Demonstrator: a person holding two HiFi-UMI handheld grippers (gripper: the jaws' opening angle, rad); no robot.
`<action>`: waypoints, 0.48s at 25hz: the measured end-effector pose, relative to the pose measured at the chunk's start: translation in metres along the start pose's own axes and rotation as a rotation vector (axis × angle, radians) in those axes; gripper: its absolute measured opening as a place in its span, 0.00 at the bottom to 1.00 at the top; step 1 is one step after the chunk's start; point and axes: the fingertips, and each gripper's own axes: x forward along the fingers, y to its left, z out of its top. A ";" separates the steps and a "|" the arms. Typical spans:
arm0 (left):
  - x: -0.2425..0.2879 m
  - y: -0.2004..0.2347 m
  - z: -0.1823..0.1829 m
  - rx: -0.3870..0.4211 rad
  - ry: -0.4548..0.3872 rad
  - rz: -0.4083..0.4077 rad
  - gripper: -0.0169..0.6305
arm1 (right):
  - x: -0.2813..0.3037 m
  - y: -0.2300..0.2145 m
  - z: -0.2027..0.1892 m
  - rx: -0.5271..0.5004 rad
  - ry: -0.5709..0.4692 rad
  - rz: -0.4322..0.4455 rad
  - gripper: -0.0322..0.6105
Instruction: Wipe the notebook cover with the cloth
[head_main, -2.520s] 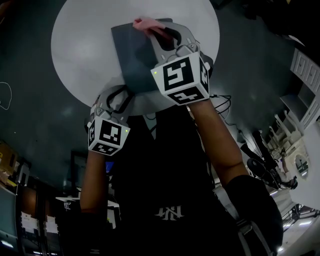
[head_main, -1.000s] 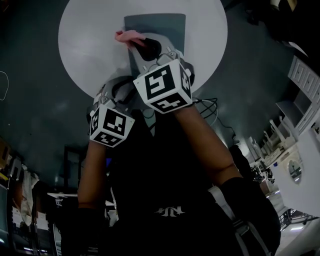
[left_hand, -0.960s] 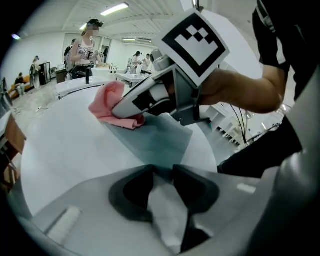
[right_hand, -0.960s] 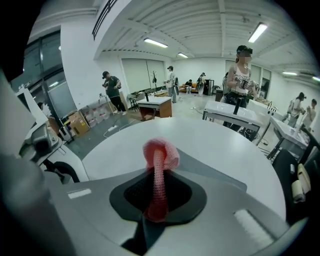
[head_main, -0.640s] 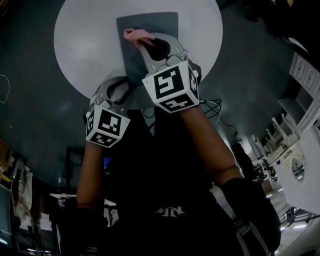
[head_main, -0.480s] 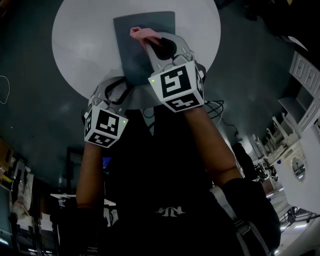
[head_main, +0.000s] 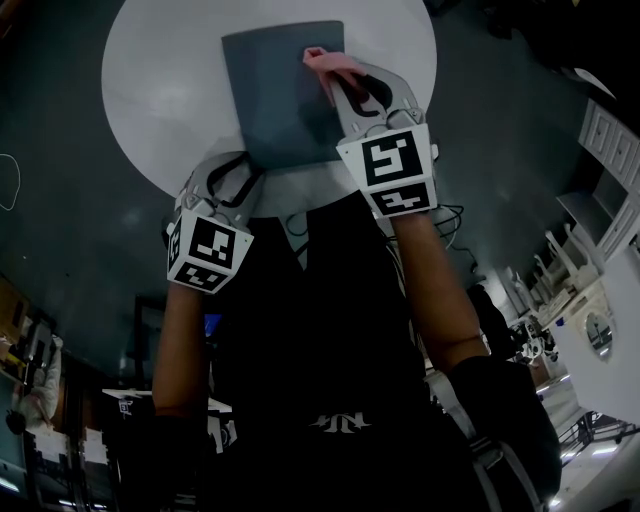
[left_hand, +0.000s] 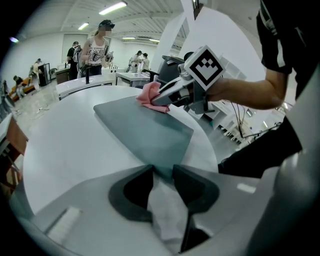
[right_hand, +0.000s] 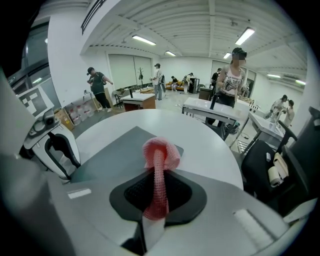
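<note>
A grey notebook (head_main: 275, 95) lies flat on the round white table (head_main: 160, 90). My left gripper (head_main: 246, 168) is shut on the notebook's near corner (left_hand: 162, 170), pinning it at the table's near edge. Shut on a pink cloth (right_hand: 160, 152), my right gripper (head_main: 338, 80) presses the bunched end onto the cover near its far right corner. In the head view the pink cloth (head_main: 322, 57) pokes out past the jaws. From the left gripper view the cloth (left_hand: 149, 95) and right gripper (left_hand: 170, 96) sit at the notebook's (left_hand: 145, 127) far end. The right gripper view has the left gripper (right_hand: 55, 147) at left.
The table's rim (head_main: 290, 205) runs just under both grippers, with dark floor all round it. A thin cable (head_main: 8, 185) lies on the floor at left. Several people (right_hand: 232, 75) and other tables (right_hand: 220, 112) stand well beyond the table.
My right gripper has dragged the pink cloth across the cover from its left side toward the far right corner. The left gripper has stayed on the near corner.
</note>
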 end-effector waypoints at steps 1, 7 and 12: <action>-0.001 0.000 0.000 0.000 -0.003 -0.002 0.23 | -0.001 -0.003 -0.002 0.001 0.005 -0.012 0.11; -0.003 -0.003 -0.002 0.005 -0.015 -0.008 0.23 | -0.021 -0.029 -0.008 0.056 0.007 -0.097 0.11; -0.005 0.000 -0.002 0.004 -0.021 -0.017 0.23 | -0.030 0.029 0.046 0.181 -0.149 0.087 0.11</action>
